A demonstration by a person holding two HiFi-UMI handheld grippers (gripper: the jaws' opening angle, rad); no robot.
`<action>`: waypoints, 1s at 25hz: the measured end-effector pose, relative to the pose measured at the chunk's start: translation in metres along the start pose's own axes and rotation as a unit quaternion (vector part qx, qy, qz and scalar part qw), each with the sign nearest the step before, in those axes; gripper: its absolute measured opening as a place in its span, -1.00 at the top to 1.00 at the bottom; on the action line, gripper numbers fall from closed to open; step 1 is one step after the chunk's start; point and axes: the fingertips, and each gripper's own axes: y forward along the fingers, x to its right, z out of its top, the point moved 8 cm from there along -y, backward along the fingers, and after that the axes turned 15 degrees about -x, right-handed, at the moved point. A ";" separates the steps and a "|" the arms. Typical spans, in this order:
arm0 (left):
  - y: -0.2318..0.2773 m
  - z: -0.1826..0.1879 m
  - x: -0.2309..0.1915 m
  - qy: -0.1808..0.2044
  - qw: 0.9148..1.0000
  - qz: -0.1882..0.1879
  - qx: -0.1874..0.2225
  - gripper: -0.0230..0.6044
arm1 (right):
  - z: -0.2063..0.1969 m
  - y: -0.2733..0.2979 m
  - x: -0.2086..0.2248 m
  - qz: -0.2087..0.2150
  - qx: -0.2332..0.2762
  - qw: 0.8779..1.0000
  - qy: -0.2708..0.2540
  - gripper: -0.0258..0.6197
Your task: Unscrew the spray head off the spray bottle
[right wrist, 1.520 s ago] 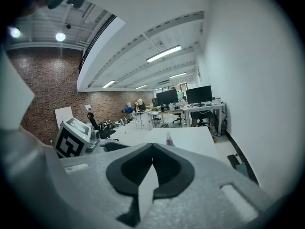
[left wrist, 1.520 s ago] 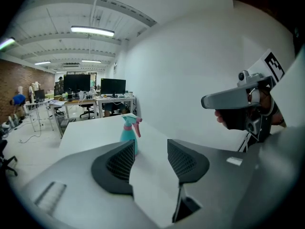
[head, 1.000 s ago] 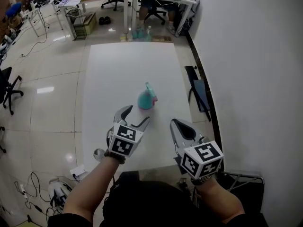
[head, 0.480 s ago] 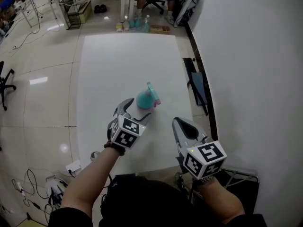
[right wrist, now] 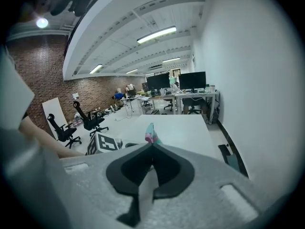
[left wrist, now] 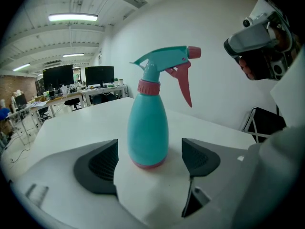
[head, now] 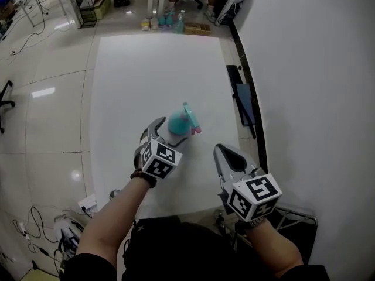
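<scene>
A teal spray bottle (head: 177,123) (left wrist: 147,133) with a teal spray head (left wrist: 162,57), pink collar and pink trigger stands upright on the white table (head: 152,69). My left gripper (head: 168,134) (left wrist: 149,160) is open, its jaws have just been opening, and the bottle's base stands just beyond the gap between the two pads (left wrist: 97,166) without touching them. My right gripper (head: 224,153) (right wrist: 152,145) is shut and empty, to the right of the bottle near the table's front right corner. In the right gripper view the spray head's tip (right wrist: 151,133) peeks over the closed jaws.
The table's right edge runs along a white wall (head: 304,86). A folded dark chair (head: 242,105) stands between table and wall. Desks, office chairs and bottles on the floor (head: 167,19) lie beyond the far edge. Cables (head: 35,239) lie on the floor at left.
The left gripper has moved forward and down toward the bottle, its jaws now flanking the base. The right gripper has shifted only slightly and stayed shut.
</scene>
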 end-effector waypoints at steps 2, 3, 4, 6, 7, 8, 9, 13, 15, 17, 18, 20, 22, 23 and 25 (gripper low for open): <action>0.006 0.000 0.001 0.000 1.000 0.001 -0.001 -0.45 | 0.001 0.002 0.000 0.000 -0.004 1.000 0.000 0.94; 0.009 0.000 0.001 0.000 1.000 0.002 -0.001 -0.46 | 0.001 0.003 0.000 0.001 -0.005 1.000 -0.001 0.95; 0.012 0.000 0.002 0.001 1.000 0.004 0.000 -0.47 | 0.002 0.004 0.000 0.002 -0.006 1.000 -0.003 0.94; 0.018 0.001 0.003 -0.002 1.000 0.008 0.004 -0.48 | -0.001 0.006 0.002 0.003 -0.012 1.000 -0.003 0.95; 0.021 0.002 0.004 -0.004 1.000 0.010 0.005 -0.49 | -0.002 0.008 0.003 0.004 -0.015 1.000 -0.003 0.94; 0.023 0.002 0.004 -0.007 1.000 0.010 0.007 -0.49 | -0.003 0.009 0.004 0.004 -0.017 1.000 -0.002 0.94; 0.025 0.002 0.004 -0.009 1.000 0.011 0.009 -0.50 | -0.004 0.009 0.005 0.005 -0.020 1.000 -0.002 0.95; 0.034 0.002 0.003 -0.016 1.000 0.011 0.010 -0.50 | -0.003 0.011 0.007 0.004 -0.030 1.000 -0.003 0.95; 0.039 0.002 0.002 -0.019 1.000 0.012 0.006 -0.50 | -0.002 0.011 0.010 0.005 -0.030 1.000 -0.006 0.95; 0.042 0.002 0.001 -0.020 1.000 0.015 0.003 -0.49 | 0.000 0.010 0.011 0.003 -0.029 1.000 -0.008 0.94; 0.042 0.001 0.001 -0.019 1.000 0.016 0.003 -0.46 | 0.001 0.010 0.011 0.002 -0.029 1.000 -0.008 0.95; 0.042 0.001 -0.001 -0.018 1.000 0.020 0.002 -0.35 | 0.000 0.010 0.011 0.003 -0.030 1.000 -0.005 0.94; 0.042 0.000 -0.002 -0.017 1.000 0.023 0.000 -0.35 | -0.003 0.010 0.012 0.005 -0.031 0.999 -0.003 0.95; 0.042 0.000 -0.001 -0.016 1.000 0.024 -0.002 -0.36 | -0.004 0.010 0.013 0.006 -0.030 1.000 -0.003 0.95; 0.041 0.000 0.000 -0.013 1.000 0.026 -0.006 -0.35 | -0.005 0.008 0.014 0.004 -0.026 1.000 -0.002 0.95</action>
